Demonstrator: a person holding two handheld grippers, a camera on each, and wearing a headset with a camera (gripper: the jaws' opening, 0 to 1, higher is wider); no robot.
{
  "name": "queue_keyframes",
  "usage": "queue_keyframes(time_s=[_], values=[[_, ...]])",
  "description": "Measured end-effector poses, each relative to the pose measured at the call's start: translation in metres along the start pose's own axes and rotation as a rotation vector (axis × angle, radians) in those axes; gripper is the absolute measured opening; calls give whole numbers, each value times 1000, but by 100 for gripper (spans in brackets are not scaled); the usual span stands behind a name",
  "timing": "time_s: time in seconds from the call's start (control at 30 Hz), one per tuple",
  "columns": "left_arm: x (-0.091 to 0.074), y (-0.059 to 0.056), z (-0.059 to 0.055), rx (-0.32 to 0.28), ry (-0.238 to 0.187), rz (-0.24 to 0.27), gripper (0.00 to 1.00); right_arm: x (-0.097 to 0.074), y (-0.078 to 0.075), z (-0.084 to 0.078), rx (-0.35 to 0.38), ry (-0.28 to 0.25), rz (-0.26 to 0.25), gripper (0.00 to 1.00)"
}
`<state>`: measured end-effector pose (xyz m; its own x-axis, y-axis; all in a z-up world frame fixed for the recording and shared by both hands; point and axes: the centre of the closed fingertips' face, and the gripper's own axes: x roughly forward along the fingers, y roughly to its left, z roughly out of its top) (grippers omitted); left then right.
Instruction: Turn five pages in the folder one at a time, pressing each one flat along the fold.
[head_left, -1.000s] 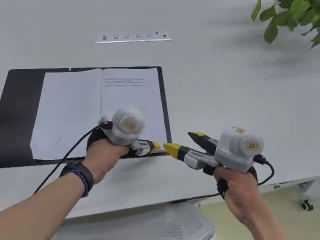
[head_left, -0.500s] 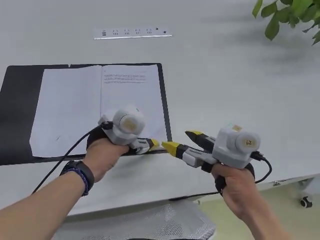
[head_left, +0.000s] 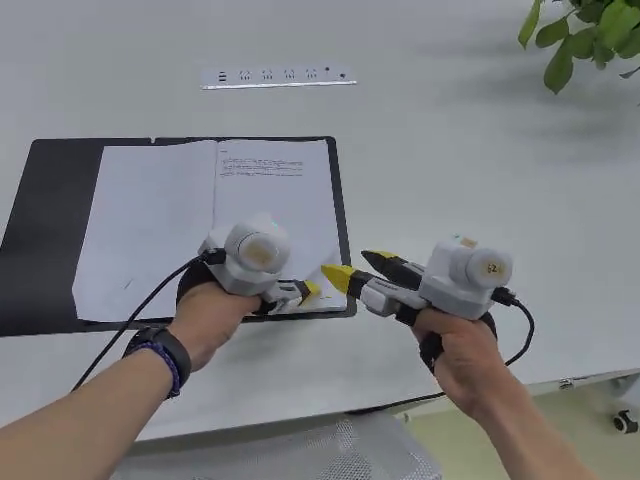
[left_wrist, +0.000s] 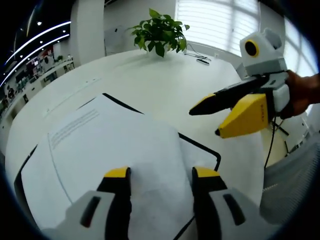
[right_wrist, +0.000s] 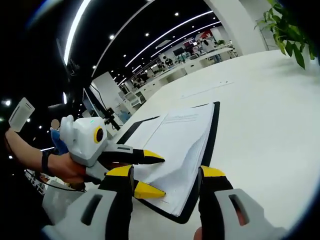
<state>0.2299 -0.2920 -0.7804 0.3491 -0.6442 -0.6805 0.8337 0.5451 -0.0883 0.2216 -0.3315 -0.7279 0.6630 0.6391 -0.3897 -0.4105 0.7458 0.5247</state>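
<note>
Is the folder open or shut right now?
Open. The folder lies spread on the table, its black cover bare at left and white pages either side of the fold.

No print on the page (head_left: 290, 200) is legible.

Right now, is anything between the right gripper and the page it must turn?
Only the left gripper: its open tips sit at the near corner of the page, just ahead of the right gripper, whose jaws stand open. Nothing else visible.
</note>
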Motion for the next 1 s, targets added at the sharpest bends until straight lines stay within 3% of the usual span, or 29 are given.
queue_keyframes(time_s=[0.33, 0.63, 0.83, 1.0], values=[[-2, 1, -1, -32, -10, 7, 48, 33, 1, -3, 96, -6, 49, 48], [-7, -2, -3, -60, -8, 8, 51, 35, 3, -5, 91, 7, 55, 43], [-13, -3, -6, -84, -3, 8, 53, 36, 0, -1, 121, -24, 47, 34], [-26, -3, -4, -97, -16, 23, 55, 37, 7, -2, 116, -23, 64, 22]])
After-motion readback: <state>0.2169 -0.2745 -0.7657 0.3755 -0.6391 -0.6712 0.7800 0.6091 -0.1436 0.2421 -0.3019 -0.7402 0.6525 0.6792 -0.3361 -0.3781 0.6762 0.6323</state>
